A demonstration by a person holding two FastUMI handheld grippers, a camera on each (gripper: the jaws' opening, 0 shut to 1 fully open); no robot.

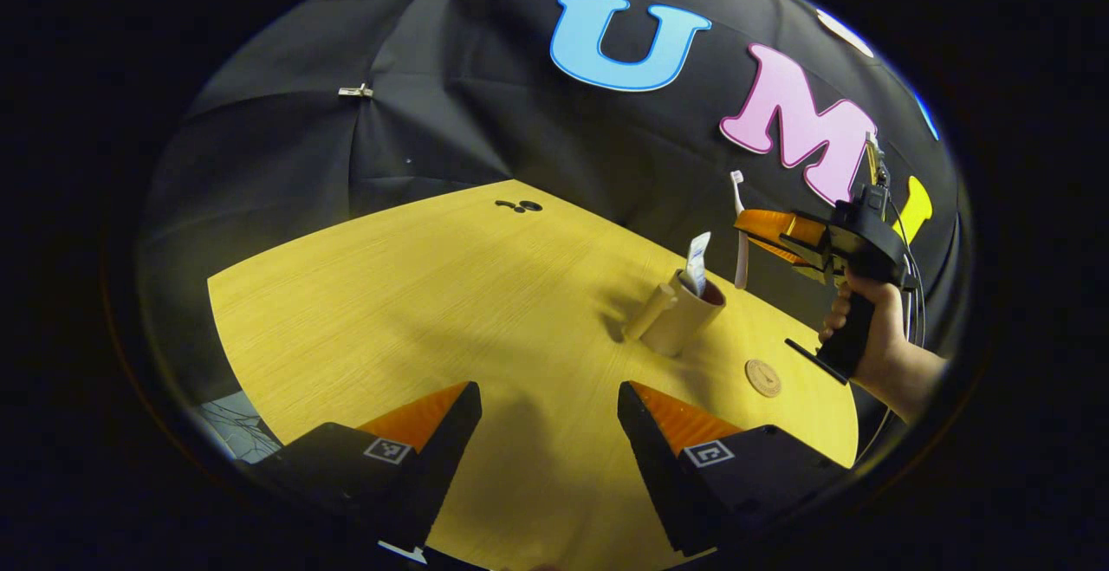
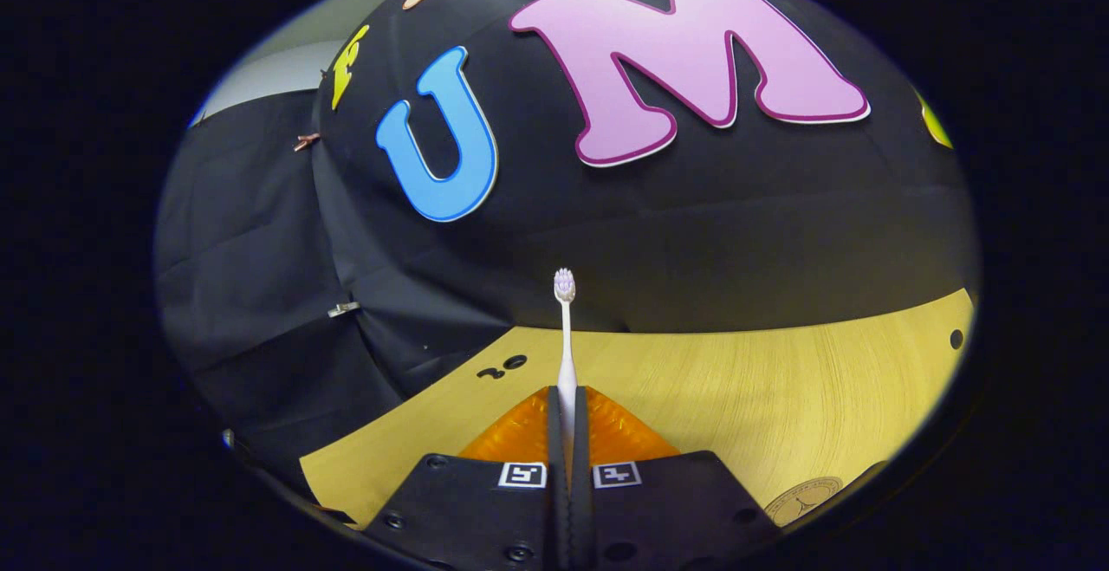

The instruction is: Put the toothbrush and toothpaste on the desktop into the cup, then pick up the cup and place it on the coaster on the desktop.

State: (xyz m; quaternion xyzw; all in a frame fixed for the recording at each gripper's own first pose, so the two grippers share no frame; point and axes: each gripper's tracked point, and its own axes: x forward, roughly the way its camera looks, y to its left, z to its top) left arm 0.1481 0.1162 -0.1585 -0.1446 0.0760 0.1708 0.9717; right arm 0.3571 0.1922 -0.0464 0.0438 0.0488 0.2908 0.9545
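The toothpaste (image 1: 697, 261) is already seen in the cup (image 1: 684, 321), centre-right. The toothbrush (image 2: 565, 337) is clamped upright by the right hand-held gripper (image 2: 567, 432); the left hand-held gripper (image 1: 548, 419) is spread, empty. The coaster (image 1: 763, 377) is unused.

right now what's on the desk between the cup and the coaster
Nothing: in the left gripper view, bare desk separates the cup from the coaster.

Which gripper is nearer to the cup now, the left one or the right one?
Right. The right gripper, shut on the toothbrush, hangs just above and beside the cup. The left gripper is open, farther back across the desktop.
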